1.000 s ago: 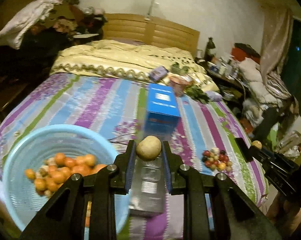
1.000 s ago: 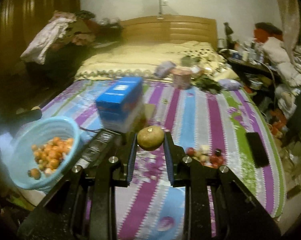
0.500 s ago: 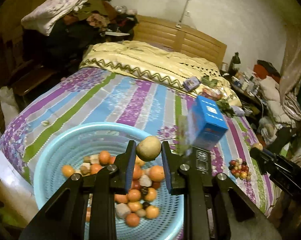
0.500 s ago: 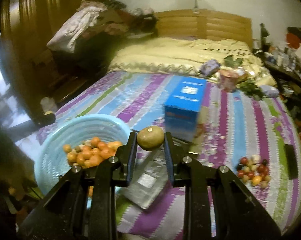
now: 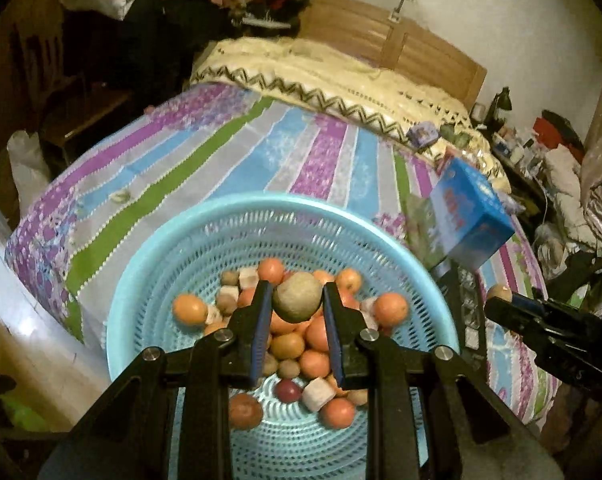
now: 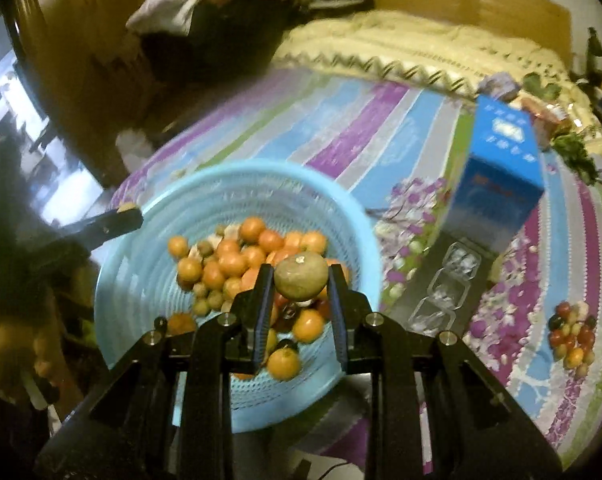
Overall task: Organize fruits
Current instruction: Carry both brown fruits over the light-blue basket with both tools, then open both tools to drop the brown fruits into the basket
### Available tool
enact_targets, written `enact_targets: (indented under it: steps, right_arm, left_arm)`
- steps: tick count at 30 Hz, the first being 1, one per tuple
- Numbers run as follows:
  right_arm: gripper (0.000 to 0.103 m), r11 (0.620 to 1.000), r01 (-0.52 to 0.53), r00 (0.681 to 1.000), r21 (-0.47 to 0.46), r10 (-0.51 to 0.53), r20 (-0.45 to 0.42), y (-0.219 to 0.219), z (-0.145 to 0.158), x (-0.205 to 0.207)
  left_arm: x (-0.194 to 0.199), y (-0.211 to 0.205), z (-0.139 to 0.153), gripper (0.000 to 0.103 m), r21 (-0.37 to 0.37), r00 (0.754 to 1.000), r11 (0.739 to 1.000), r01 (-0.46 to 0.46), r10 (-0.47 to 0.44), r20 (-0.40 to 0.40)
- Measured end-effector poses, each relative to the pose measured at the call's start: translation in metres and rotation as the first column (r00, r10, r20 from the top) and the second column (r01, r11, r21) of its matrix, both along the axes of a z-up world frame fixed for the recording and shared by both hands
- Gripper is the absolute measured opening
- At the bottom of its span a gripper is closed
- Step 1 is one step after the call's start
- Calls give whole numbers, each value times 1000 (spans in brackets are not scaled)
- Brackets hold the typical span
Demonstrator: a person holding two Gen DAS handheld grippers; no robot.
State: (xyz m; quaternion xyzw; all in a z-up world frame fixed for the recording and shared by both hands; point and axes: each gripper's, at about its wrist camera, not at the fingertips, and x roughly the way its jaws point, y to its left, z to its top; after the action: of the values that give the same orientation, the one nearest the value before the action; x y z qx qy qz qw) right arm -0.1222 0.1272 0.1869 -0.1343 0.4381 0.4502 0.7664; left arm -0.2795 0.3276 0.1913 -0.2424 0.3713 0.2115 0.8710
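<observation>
My left gripper [image 5: 297, 300] is shut on a round brownish-green fruit [image 5: 298, 297] and hangs over the light blue basket [image 5: 173, 256], which holds several orange, red and pale fruits. My right gripper [image 6: 301, 280] is shut on a similar greenish-brown fruit [image 6: 301, 275], above the near right part of the same basket [image 6: 141, 272]. The right gripper shows at the right edge of the left wrist view, its fruit [image 5: 499, 292] at the tip. The left gripper reaches over the basket's left rim in the right wrist view. A small pile of loose fruits [image 6: 572, 332] lies on the striped bedspread at the right.
A blue box [image 6: 497, 176] stands on the bed right of the basket, with a clear plastic tray [image 6: 445, 292] in front of it. Pillows, a wooden headboard [image 5: 401, 44] and heaped clothes lie beyond. A cluttered side table [image 5: 541, 152] is far right; the bed's edge drops at the left.
Both grippers, each still holding its fruit, have swung left from over the bedspread to above the blue basket and dipped lower. The basket now fills the middle of both views.
</observation>
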Motion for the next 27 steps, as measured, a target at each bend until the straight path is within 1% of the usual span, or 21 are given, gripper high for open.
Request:
enact_targets:
  steps: [4, 9, 13, 18, 27]
  right_arm:
    - [27, 998, -30, 999, -46, 28, -37, 10, -14, -6]
    - [27, 996, -53, 996, -75, 47, -77, 20, -25, -8]
    - [27, 994, -59, 992, -94, 48, -117, 25, -34, -8]
    - [27, 991, -73, 991, -111, 60, -119, 28, -39, -10]
    - [28, 991, -75, 991, -110, 62, -122, 28, -40, -10]
  left_arm:
    - [-1, 10, -18, 26, -18, 999, 1000, 7, -8, -52]
    - [-1, 19, -37, 25, -37, 994, 999, 10, -14, -105]
    - [-2, 21, -47, 26, -49, 992, 999, 17, -23, -125]
    - [-2, 22, -52, 25, -55, 991, 998, 22, -29, -132]
    - [2, 21, -56, 26, -68, 989, 997, 28, -37, -141]
